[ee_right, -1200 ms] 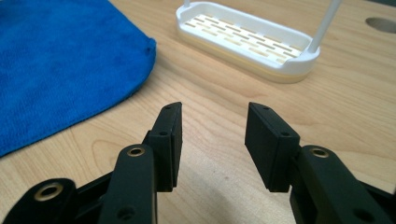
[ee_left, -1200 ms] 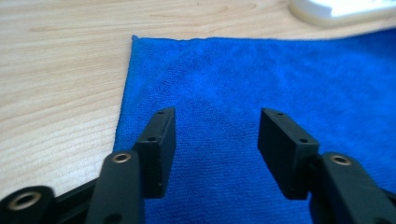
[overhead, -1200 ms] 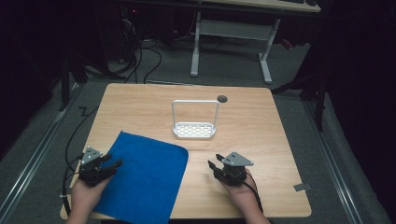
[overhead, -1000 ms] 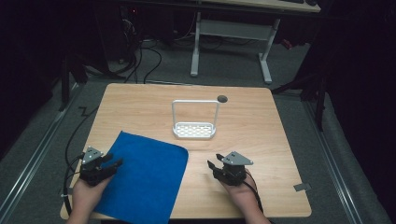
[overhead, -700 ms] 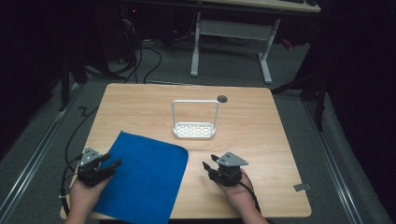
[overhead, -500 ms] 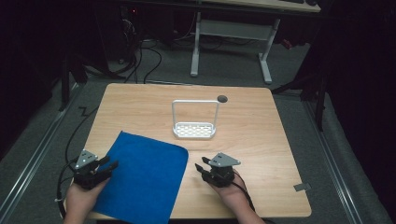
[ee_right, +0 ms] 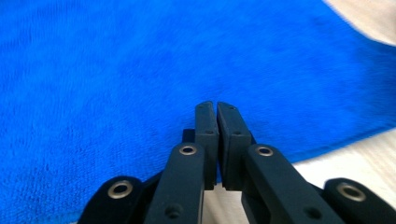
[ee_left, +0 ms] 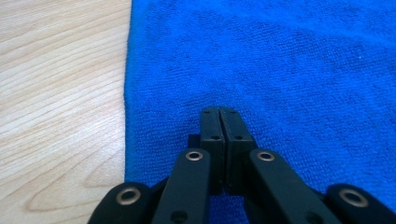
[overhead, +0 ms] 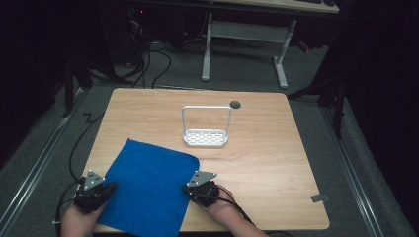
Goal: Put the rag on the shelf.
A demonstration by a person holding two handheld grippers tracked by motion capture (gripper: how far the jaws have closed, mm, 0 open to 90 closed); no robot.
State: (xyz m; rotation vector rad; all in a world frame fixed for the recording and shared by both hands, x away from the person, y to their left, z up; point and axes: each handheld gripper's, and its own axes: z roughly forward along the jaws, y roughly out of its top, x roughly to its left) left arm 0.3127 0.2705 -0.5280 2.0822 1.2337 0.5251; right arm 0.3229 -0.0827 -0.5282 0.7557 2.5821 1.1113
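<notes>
A blue cloth (overhead: pixel 143 190) lies flat on the near left part of the wooden table (overhead: pixel 276 163), its front edge reaching the table's edge. My left gripper (overhead: pixel 106 188) rests at the cloth's left border; in the left gripper view its jaws (ee_left: pixel 219 112) are pressed together above the blue cloth (ee_left: pixel 289 70), with nothing seen between them. My right gripper (overhead: pixel 190 190) sits at the cloth's right border. There the right gripper (ee_right: pixel 212 106) points across the blue cloth (ee_right: pixel 116 60), its jaws together but for a hairline slit.
A white wire rack (overhead: pixel 206 138) with a tall handle stands upright mid-table, beyond the cloth. A dark round hole (overhead: pixel 235 104) marks the tabletop behind it. Bare wood stretches to the right. A desk frame and cables lie on the floor beyond.
My right gripper has slid left across the bare wood until its tips reach the cloth's right edge. The left gripper has shifted only slightly toward me.
</notes>
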